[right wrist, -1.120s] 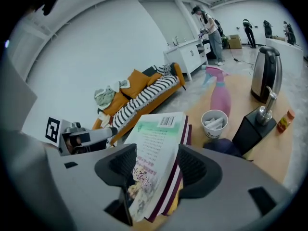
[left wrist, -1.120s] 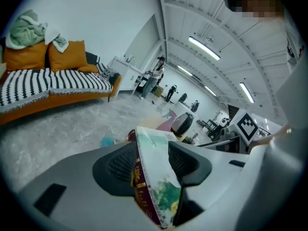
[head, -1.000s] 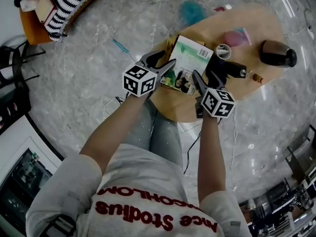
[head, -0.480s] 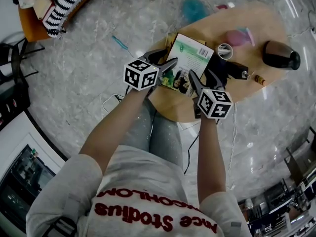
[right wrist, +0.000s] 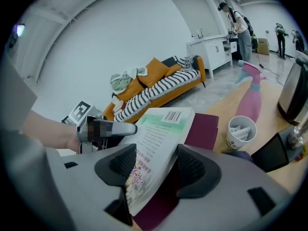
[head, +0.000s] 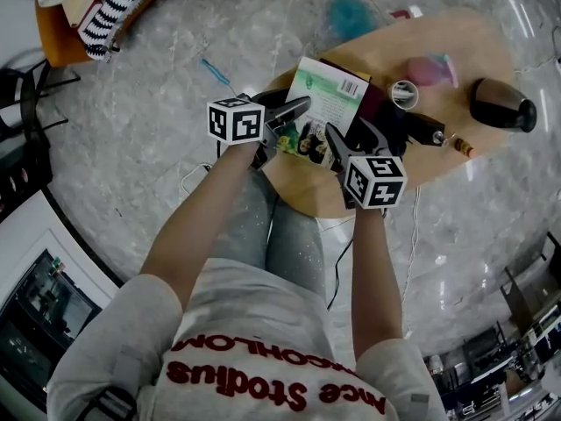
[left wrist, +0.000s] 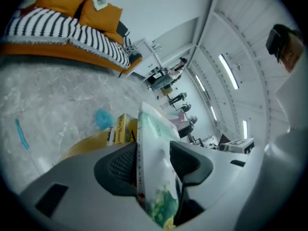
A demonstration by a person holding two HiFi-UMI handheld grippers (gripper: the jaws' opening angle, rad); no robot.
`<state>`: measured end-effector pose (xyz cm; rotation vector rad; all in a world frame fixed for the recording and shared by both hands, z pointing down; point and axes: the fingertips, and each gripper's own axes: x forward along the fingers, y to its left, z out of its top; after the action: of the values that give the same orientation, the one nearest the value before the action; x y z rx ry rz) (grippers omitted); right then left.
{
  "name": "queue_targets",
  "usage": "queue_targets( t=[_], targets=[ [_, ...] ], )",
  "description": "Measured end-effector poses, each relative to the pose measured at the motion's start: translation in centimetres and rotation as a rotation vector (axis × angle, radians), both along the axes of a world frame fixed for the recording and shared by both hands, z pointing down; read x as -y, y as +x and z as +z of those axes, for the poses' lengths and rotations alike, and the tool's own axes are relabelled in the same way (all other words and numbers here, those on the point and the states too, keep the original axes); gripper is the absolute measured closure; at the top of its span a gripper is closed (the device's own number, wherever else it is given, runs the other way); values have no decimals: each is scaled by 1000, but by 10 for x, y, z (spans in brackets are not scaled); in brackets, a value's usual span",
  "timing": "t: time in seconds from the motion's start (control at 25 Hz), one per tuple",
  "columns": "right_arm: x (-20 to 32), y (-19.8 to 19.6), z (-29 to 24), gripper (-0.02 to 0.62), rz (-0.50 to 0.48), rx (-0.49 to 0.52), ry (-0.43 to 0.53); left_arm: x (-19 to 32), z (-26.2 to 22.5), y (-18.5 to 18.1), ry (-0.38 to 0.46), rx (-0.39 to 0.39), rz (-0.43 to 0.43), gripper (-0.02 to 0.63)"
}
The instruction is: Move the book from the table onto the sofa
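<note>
While left gripper (head: 294, 112) and right gripper (head: 349, 139) each pinch book (head: 331, 99) at table (head: 302, 182) near edge: light, floppy, glossy paperback; grip deep, both sides.

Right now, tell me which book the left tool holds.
The green-and-white book, clamped in the left tool; the maroon book and yellow book lie outside it.
</note>
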<state>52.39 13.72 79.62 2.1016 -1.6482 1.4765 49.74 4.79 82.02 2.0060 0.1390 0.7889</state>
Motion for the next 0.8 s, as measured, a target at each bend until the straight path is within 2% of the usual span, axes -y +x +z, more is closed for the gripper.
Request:
queue_targets(
  t=[0.08, 0.2, 0.32, 0.4, 0.48, 0.56, 0.6, 0.68, 0.8],
  targets=[
    [0, -1, 0, 327, -2, 6, 2, 4, -9, -2, -48, -27, -13, 402],
    [-4, -2, 2, 327, 1, 21, 6, 1, -37, -5, -96, -129, 13, 494],
    [-6, -3, 4, 327, -4, 25, 11, -11, -54, -6, -165, -192, 70, 511],
    [-5, -5, 4, 327, -14, 21, 14, -22, -54, -6, -174, -181, 124, 483],
    [-4, -6, 3, 327, -18, 14, 12, -28, -46, -5, -138, -137, 155, 463],
    [-3, -7, 3, 327, -14, 10, 9, -29, -36, -6, -106, -81, 157, 474],
    [-3, -7, 3, 327, -12, 9, 8, -29, -34, -6, -108, -62, 153, 511],
    [-2, -7, 2, 327, -5, 12, 10, -30, -36, -7, -116, -59, 145, 522],
    [-2, -8, -1, 327, 10, 27, 21, -32, -49, -7, -68, -94, 152, 532]
  ],
)
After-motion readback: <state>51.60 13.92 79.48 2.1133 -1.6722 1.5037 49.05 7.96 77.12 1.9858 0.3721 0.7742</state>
